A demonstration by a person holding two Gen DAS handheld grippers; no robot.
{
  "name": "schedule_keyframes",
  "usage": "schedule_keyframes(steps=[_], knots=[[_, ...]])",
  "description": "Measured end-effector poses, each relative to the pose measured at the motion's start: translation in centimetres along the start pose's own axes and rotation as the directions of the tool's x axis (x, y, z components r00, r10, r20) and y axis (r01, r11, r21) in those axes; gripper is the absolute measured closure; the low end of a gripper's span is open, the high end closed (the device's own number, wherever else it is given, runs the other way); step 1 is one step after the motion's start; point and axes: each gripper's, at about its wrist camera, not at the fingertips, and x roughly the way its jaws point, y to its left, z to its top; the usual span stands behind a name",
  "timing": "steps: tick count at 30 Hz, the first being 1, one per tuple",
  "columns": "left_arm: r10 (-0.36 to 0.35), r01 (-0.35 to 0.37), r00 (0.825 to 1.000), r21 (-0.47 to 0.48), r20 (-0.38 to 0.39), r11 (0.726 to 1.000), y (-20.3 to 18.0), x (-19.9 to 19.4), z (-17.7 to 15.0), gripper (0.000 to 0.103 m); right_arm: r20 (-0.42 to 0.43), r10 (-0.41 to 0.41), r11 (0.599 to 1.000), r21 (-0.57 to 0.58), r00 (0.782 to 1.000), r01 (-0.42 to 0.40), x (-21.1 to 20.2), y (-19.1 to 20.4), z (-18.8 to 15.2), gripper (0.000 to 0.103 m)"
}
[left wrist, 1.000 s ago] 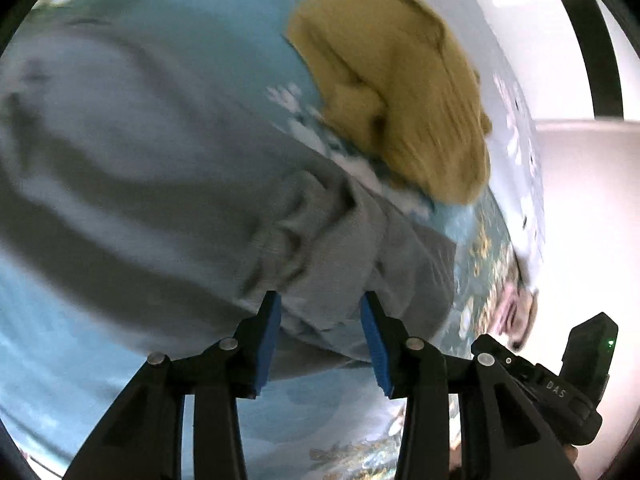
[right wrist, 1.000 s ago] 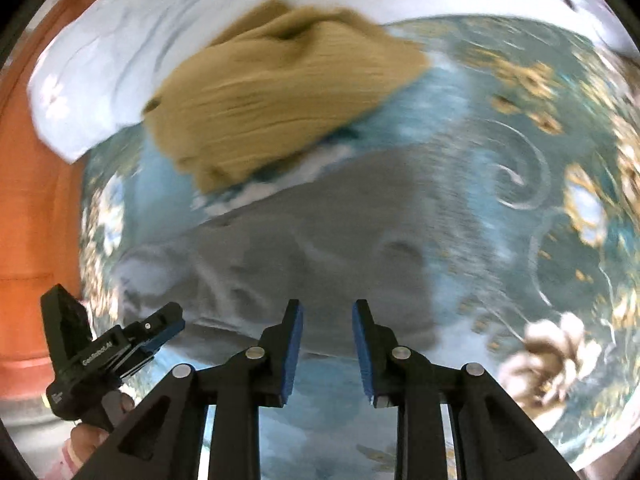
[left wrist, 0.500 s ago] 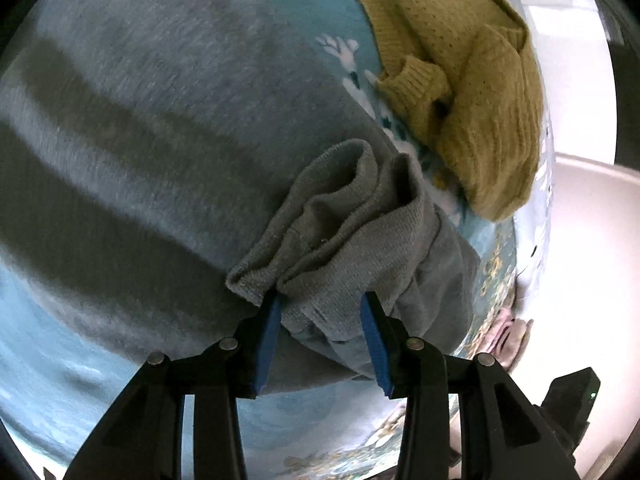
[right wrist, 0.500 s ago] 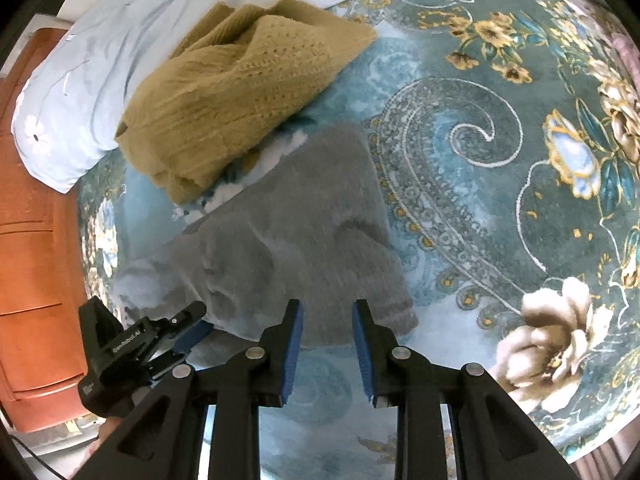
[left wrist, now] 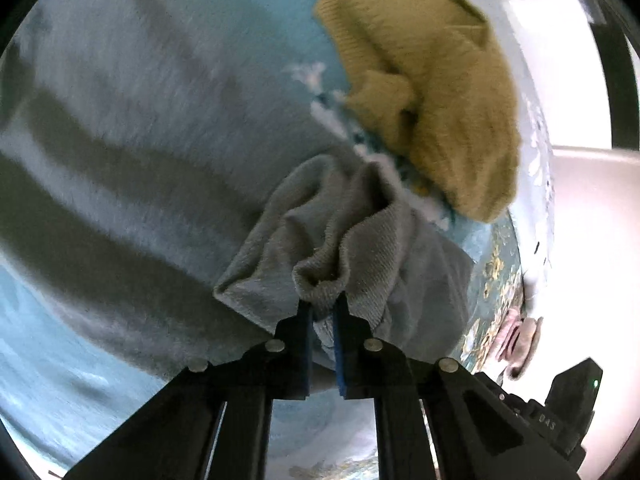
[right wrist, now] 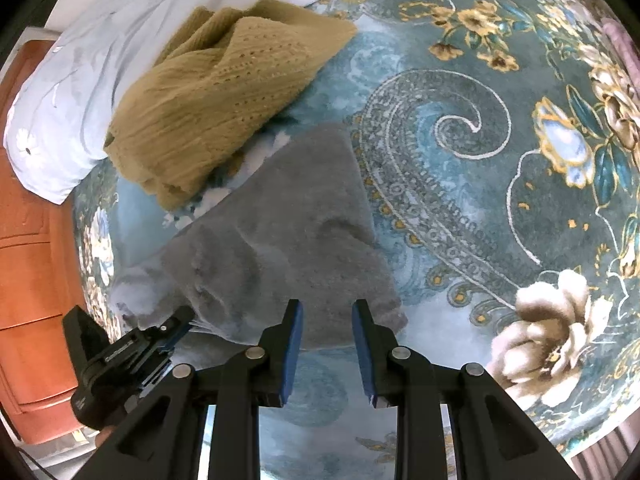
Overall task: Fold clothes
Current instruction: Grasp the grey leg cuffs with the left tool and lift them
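Left gripper [left wrist: 322, 310], bottom centre of its view, is clenched on a bunched corner of the grey garment [left wrist: 160, 152]; the cloth runs away to upper left; right gripper [right wrist: 326, 320] hangs released over the garment's near edge; yellow sweater [right wrist: 224, 96] lies beyond, upper left.

grey garment [left wrist: 132, 152] motion-blurred, mustard sweater [left wrist: 432, 92] blurred, top cut off

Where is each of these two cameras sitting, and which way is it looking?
Left wrist: rides on the left tongs, looking along them at the grey garment they pinch; the right tongs show at lower right.
Right wrist: rides on the open right tongs, looking over the bedspread; the left tongs show at lower left.
Shared: grey garment, mustard sweater, bedspread.
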Motion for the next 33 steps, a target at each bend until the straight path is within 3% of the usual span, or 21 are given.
schedule_keyframes(steps=[4,6,9,13,17,20,24,27,33], knots=[[-0.101,0.096,0.992,0.063,0.075,0.993,-0.8,-4.0,-0.5,0.095,0.002,0.012,1.000,-0.018,1.000,-0.012,0.1,0.3,0.0,0.075],[-0.095,0.092,0.992,0.039,0.087,0.995,0.6,-4.8,-0.6,0.095,0.006,0.023,0.999,-0.040,1.000,-0.022,0.1,0.7,0.0,0.075],[-0.030,0.031,0.999,-0.058,0.024,0.998,4.5,-2.7,-1.6,0.095,-0.018,0.023,0.997,-0.068,1.000,-0.024,0.9,1.5,-0.1,0.075],[-0.014,0.011,0.999,-0.127,-0.028,0.992,5.2,0.2,-2.0,0.095,-0.019,0.032,0.994,-0.105,0.999,-0.033,1.5,2.8,-0.2,0.075],[-0.005,0.001,0.999,-0.127,-0.036,0.992,5.6,0.7,-2.3,0.094,-0.009,0.011,0.982,-0.187,1.000,-0.013,2.4,4.0,0.7,0.075],[0.008,-0.014,0.999,-0.126,-0.047,0.992,5.7,1.3,-2.3,0.094,-0.035,-0.072,0.978,-0.197,0.997,0.064,4.9,3.1,1.8,0.075],[0.031,-0.037,0.998,-0.115,-0.059,0.993,5.7,2.0,-2.3,0.094,-0.089,-0.066,0.990,-0.130,0.994,0.054,7.4,1.5,2.5,0.075],[0.037,-0.045,0.997,-0.122,-0.064,0.992,6.0,2.6,-2.5,0.093,-0.106,-0.092,0.985,-0.153,0.990,0.075,8.4,1.7,2.6,0.075],[-0.007,-0.004,0.997,-0.143,-0.071,0.990,6.2,1.3,-3.1,0.092,-0.112,-0.101,0.984,-0.157,0.989,0.083,7.7,2.3,3.0,0.075]])
